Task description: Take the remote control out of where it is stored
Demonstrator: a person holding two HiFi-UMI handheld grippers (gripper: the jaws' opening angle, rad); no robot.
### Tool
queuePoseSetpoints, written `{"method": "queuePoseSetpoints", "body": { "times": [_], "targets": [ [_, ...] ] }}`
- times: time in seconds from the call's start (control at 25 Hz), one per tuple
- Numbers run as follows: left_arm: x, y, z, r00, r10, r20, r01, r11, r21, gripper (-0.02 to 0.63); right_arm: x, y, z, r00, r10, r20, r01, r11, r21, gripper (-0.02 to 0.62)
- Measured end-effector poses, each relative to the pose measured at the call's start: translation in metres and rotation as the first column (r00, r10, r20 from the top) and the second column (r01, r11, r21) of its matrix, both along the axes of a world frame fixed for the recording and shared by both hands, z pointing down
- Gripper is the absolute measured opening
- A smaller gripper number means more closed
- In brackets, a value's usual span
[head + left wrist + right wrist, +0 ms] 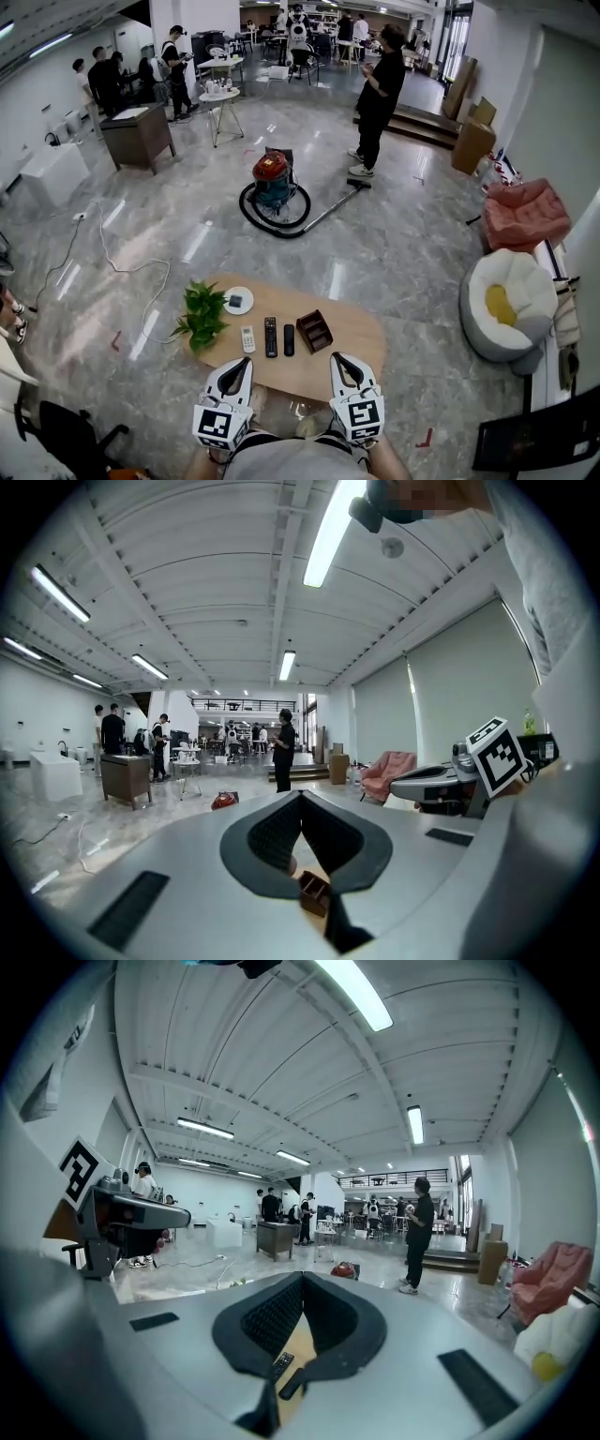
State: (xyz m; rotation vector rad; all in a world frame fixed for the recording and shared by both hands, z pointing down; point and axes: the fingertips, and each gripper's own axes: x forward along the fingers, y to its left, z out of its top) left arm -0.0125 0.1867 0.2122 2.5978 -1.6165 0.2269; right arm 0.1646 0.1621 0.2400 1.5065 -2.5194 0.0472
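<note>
Head view first, from the left. The left gripper [246, 362] hangs at the near edge of the wooden table [361, 328], its jaws pressed together with nothing between them; the left gripper view shows the tips meeting.

Ahead of it, three remotes lie side by side on the bare tabletop: a white remote [247, 338], a long black remote [270, 337] and a shorter black remote [289, 339]. Their long axes run away from the person, roughly parallel. Just right of them stands the brown holder [314, 330], turned at a slant.

Further right, the right gripper [336, 358] is likewise closed and empty.

The remotes lie forward of the gap between the two grippers. The white one is nearer the left gripper, while the short black one and the holder are nearer the right. By my reading, all three remotes are already outside the holder.

Whether the holder's compartments still hold anything is too small to tell. In each gripper view the gripper's own body hides most of the table. Only the holder peeps through the left gripper's jaws, and two black remotes through the right's.
</note>
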Motion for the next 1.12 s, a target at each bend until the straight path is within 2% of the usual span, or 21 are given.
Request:
{"method": "queuePoseSetpoints", "body": {
  "times": [1.12],
  "targets": [
    [-0.0055,0.0014,-0.0020,1.000,-0.006,0.011,0.006,1.000,0.005,0.005,-0.0049,-0.0002,-0.0066,1.000,-0.004,0.022,0.003,1.000,0.027,0.008]
  ]
}}
